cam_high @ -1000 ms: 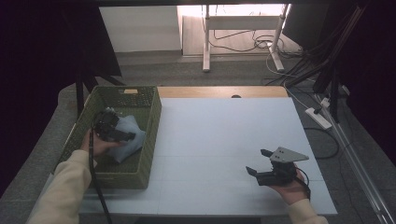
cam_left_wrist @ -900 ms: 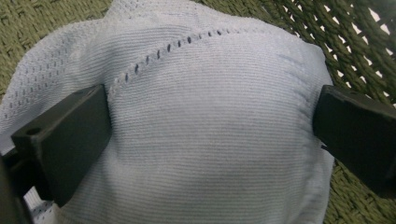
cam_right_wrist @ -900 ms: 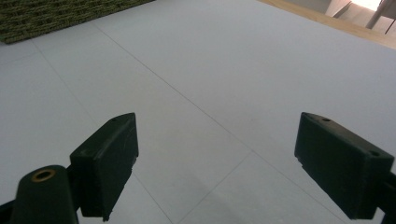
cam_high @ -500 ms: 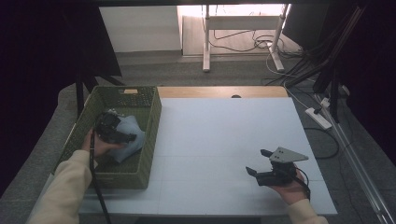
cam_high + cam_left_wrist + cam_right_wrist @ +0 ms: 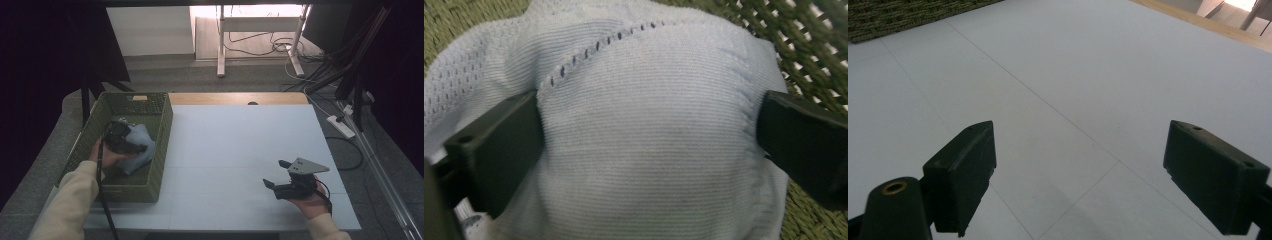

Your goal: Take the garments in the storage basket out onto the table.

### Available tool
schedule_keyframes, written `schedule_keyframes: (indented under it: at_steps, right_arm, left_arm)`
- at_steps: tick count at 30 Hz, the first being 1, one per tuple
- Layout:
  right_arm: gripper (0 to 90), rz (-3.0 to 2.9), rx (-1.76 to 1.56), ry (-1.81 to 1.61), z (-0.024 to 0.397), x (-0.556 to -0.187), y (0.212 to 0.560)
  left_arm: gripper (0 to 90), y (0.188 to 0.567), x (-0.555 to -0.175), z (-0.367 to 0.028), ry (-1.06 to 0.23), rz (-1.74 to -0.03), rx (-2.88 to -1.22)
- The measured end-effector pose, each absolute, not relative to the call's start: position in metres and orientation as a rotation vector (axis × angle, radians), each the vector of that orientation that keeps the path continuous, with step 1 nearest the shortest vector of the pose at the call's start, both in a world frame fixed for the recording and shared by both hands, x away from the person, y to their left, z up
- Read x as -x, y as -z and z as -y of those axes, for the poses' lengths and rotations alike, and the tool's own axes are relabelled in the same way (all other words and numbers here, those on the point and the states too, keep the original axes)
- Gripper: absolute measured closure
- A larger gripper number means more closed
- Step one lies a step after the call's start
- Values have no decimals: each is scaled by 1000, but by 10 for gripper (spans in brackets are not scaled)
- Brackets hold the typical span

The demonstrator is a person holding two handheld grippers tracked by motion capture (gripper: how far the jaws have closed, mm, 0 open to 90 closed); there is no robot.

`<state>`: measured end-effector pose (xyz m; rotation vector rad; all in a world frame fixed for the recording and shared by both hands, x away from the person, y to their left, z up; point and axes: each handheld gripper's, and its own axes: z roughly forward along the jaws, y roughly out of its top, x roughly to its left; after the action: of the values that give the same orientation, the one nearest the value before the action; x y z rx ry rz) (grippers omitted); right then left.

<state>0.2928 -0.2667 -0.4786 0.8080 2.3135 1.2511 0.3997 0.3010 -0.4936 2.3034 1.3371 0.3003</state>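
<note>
A pale blue knitted cloth [image 5: 143, 151] lies bunched inside a green woven basket [image 5: 165, 125] on the left of the white table [image 5: 235, 135]. My left gripper [image 5: 136, 145] is down in the basket and open. In the left gripper view the cloth [image 5: 649, 170] bulges between the two black jaws of that gripper [image 5: 649, 135], which stand wide apart at its sides. My right gripper [image 5: 275, 173] is held low over the table's near right part, open, with nothing between the jaws. The right gripper view shows this gripper [image 5: 1078, 150] over bare table.
The basket wall [image 5: 908, 15] lies far off at the top left of the right gripper view. A wooden strip [image 5: 235, 98] runs along the table's far edge. On the floor beyond are cables and a power strip [image 5: 341, 126].
My left gripper has shifted slightly inside the basket against the cloth. The right gripper has stayed where it was.
</note>
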Motion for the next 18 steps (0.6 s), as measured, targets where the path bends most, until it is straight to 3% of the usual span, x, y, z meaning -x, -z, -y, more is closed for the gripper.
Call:
schedule_keyframes:
  at_steps: [7,14,18]
  right_arm:
    - [139,-2310,-808,-1252,266,-293,478]
    - [139,-2309,-806,-1250,266,-293,478]
    - [139,-2307,-804,-1249,266,-293,478]
  left_arm:
    - [52,494,-403,-295,-317,-1330,-2350]
    - [170,493,-405,-294,-299,-1303,-2372]
    - [281,491,-405,-295,-260,-1274,-2371]
